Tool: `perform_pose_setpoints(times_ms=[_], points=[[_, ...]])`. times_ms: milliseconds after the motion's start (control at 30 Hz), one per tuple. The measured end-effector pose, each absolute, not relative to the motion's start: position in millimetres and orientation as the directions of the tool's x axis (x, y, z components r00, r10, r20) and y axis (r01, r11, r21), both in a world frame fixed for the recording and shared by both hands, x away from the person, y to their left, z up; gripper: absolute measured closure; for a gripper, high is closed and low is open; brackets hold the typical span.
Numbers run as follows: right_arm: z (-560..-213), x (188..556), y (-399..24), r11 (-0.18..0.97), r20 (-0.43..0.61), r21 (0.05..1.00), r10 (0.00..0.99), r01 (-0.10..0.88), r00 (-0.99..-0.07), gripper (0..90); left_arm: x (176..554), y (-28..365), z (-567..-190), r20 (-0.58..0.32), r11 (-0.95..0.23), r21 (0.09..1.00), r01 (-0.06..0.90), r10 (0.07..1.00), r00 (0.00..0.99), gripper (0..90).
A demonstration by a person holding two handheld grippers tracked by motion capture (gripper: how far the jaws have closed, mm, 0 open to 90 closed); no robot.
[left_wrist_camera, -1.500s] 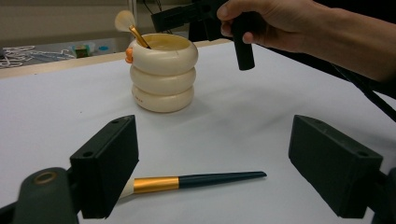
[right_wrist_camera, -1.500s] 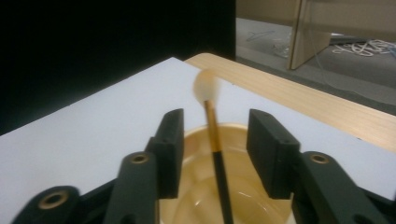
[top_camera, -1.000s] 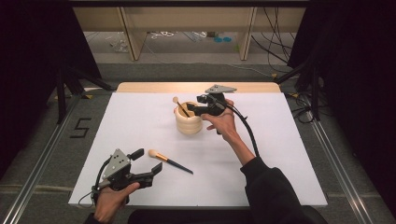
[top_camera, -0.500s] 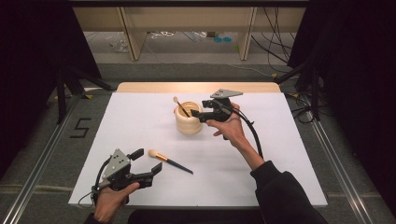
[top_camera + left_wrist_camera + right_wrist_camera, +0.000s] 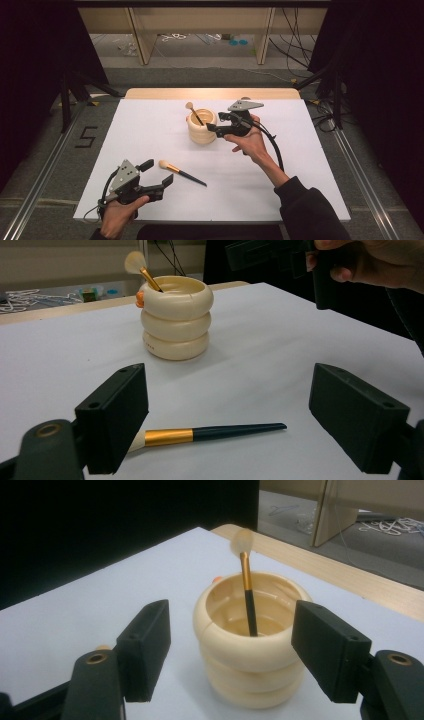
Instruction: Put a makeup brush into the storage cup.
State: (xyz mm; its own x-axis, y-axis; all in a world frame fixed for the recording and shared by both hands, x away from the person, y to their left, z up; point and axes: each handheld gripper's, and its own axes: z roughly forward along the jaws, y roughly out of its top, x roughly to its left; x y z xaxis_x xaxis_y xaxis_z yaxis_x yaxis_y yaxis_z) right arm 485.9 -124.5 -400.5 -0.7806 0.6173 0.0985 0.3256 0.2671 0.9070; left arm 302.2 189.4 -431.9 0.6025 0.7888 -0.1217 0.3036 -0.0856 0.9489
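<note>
A cream ribbed cup (image 5: 202, 134) (image 5: 175, 325) (image 5: 250, 660) stands at mid-table. A black-and-gold brush (image 5: 194, 114) (image 5: 248, 600) leans in it, bristles up. Just to the right of the cup, my right gripper (image 5: 216, 122) (image 5: 232, 625) is open and points at it. Its jaws have just been opening, and nothing is between the pads. A second brush (image 5: 185, 175) (image 5: 220, 431) lies flat near the front left. My left gripper (image 5: 162, 170) (image 5: 227, 385) is open and rests low on the table. Its jaws straddle the brush's bristle end, which the left jaw partly hides.
The white table top (image 5: 300, 165) has a wooden strip (image 5: 210, 93) along its far edge. Metal rails (image 5: 360, 170) run along both sides. Behind the table are shelf legs and cables on the floor (image 5: 200, 40). A cable trails from the right gripper along the forearm.
My right gripper has drawn back to the right from over the cup, leaving the brush standing in it. The left gripper and the lying brush have stayed put.
</note>
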Motion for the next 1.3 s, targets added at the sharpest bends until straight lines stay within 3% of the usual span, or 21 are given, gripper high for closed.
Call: perform_pose_setpoints(times_ms=[1300], points=[[-422,421,-178,0.217,0.150,0.901,0.657,0.376,-0.739,23.9,300,191,-431,-0.118,-0.085,0.949,0.302,0.796,0.594,15.7]])
